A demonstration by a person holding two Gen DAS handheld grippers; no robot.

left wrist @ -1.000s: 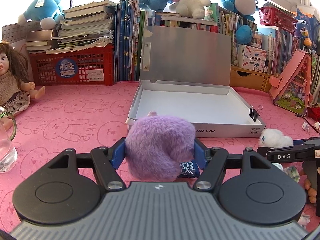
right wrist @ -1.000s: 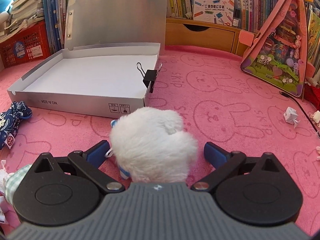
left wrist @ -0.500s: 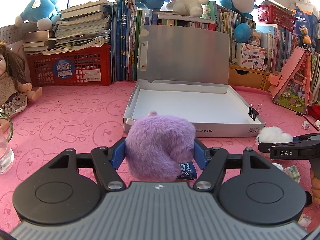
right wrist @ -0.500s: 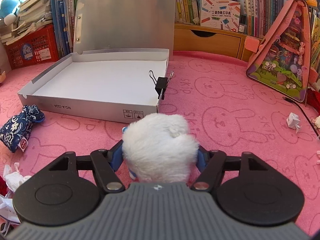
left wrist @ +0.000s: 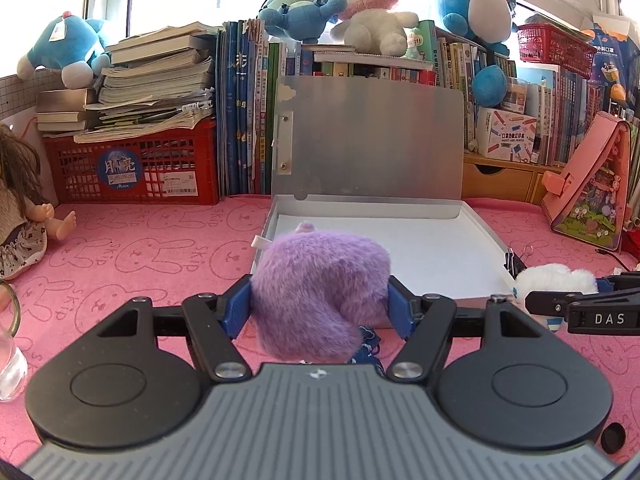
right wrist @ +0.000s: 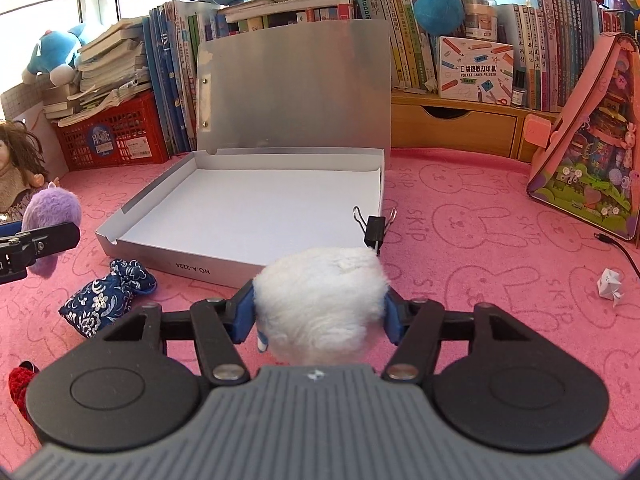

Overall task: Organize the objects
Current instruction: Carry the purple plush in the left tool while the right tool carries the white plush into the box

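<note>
Purple fluffy plush toy clamped between the blue pads of the left tongs, held up off the pink bunny-print cloth surface, just in front of the near wall of the shallow silver cardboard box. White fluffy plush toy sits between the blue pads of the right tongs, jaws closing on it, pads pressing its sides, also lifted above the surface at the box's near right corner. Box is open, white bottom bare, silver lid standing upright against the books behind. Black binder clip clipped on the box's right wall. Dark blue floral fabric pouch lies on the surface near the box's front left corner, between the two tongs. Small crumpled white paper scrap on the surface well to the right. Red item at the left edge of the right view, can't tell what it is. Further out: red plastic crate under a stack of books at back left, brown-haired doll at far left, pink triangular toy house at right, blue and pink-white stuffed animals on top of the bookshelf
</note>
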